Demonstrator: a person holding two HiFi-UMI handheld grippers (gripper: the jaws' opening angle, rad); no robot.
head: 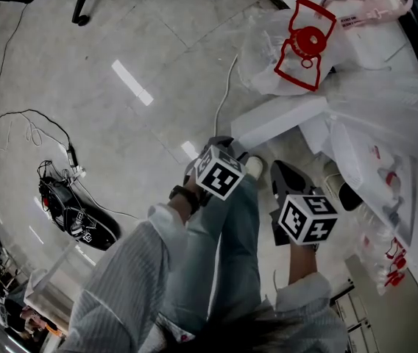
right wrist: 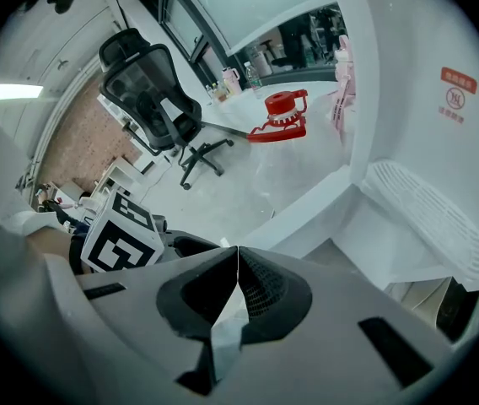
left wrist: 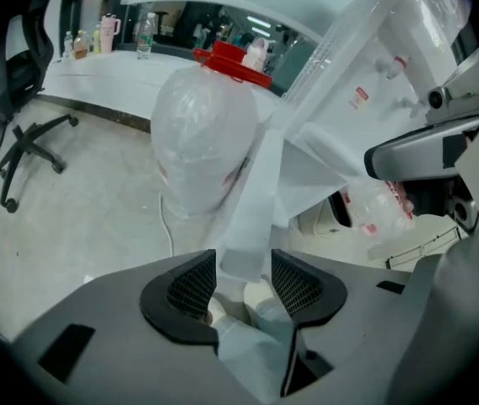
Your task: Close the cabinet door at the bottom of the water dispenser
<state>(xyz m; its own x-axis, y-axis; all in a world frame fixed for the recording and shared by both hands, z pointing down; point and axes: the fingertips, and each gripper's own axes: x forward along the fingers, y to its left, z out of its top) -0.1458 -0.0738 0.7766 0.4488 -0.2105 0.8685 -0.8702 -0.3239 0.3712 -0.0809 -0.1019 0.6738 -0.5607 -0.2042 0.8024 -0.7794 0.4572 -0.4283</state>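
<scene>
while the cabinet door [left wrist: 252, 213] stands swung out from the water dispenser [right wrist: 408, 99] | left hand-held gripper [left wrist: 244, 264]: jaws apart, straddling door edge, pads not pressing | right hand-held gripper [right wrist: 238, 256]: jaws together, empty | step: likely closing swing | next: push door flush

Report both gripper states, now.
Left gripper: open; the cabinet door edge stands between its jaws, not pinched.
Right gripper: shut, holding nothing.

The left tool [left wrist: 244, 281] holds its jaws apart, and the edge of the white cabinet door [left wrist: 255, 205] stands between them. Farther away, a plastic-wrapped water bottle [left wrist: 201, 137] stands on the floor [left wrist: 79, 218].
</scene>
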